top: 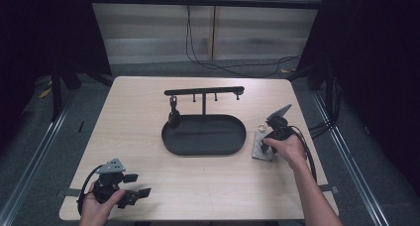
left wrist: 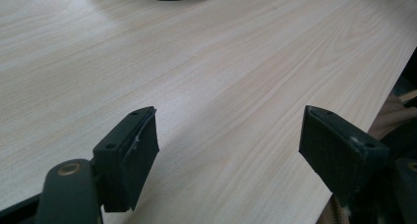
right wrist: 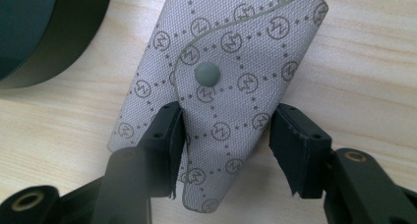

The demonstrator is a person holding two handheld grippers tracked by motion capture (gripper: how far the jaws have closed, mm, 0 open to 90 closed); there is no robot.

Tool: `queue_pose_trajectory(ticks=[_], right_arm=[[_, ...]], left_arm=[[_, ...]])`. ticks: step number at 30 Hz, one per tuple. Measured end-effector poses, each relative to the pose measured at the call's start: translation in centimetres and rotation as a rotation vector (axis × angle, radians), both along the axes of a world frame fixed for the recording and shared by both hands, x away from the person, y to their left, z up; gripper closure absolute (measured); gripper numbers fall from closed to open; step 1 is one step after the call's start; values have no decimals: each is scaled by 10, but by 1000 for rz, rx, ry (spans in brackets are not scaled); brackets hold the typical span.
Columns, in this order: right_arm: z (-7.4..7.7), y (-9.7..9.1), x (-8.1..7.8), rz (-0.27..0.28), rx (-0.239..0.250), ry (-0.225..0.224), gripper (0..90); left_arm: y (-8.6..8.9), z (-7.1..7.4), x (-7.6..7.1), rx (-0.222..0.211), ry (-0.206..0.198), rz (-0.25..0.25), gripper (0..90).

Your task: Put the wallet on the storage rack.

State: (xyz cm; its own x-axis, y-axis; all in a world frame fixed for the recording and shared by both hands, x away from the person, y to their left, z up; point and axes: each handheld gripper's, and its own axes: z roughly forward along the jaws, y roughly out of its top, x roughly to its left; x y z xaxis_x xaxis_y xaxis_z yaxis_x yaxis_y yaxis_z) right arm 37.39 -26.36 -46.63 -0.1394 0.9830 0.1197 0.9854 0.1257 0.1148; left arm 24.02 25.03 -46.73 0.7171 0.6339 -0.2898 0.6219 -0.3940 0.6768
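A grey patterned pouch [right wrist: 231, 71] with a snap button lies flat on the table, right of the black oval tray [top: 208, 151]; a metal ring [top: 261, 128] sits at its far end. My right gripper [right wrist: 226, 135] is lowered over the pouch [top: 258, 150], open, with one jaw on each side of its near half. The left jaw overlaps the pouch's edge and a gap shows at the right jaw. My left gripper [top: 139, 185] rests near the front left corner, open, and in its own view the left gripper [left wrist: 228, 145] has bare wood between its jaws.
A T-shaped stand [top: 204, 91] with several hooks rises from the tray, and a small black item [top: 174, 118] hangs from its left hook. The tray's wall [right wrist: 44, 37] lies close to the pouch's left. The table's front edge runs just beside my left gripper.
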Motion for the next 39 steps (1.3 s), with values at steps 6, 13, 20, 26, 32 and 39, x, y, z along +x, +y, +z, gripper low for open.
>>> queue_pose_trajectory(ticks=[6, 13, 20, 26, 32, 39], right_arm=[[-1, 2, 1, -9, -13, 11, 498], [-1, 1, 2, -17, 4, 25, 538], [0, 0, 2, -12, 9, 28, 559], [1, -2, 2, -15, 25, 30, 567], [2, -4, 1, -22, 31, 23, 570], [6, -9, -1, -28, 51, 25, 571]], left_arm=[[0, 0, 0, 3, 0, 2, 225], [0, 0, 0, 6, 3, -3, 225], [0, 0, 0, 3, -1, 4, 225], [0, 0, 0, 0, 1, 5, 225], [0, 0, 0, 3, 1, 5, 225], [0, 0, 1, 6, 6, -3, 225]])
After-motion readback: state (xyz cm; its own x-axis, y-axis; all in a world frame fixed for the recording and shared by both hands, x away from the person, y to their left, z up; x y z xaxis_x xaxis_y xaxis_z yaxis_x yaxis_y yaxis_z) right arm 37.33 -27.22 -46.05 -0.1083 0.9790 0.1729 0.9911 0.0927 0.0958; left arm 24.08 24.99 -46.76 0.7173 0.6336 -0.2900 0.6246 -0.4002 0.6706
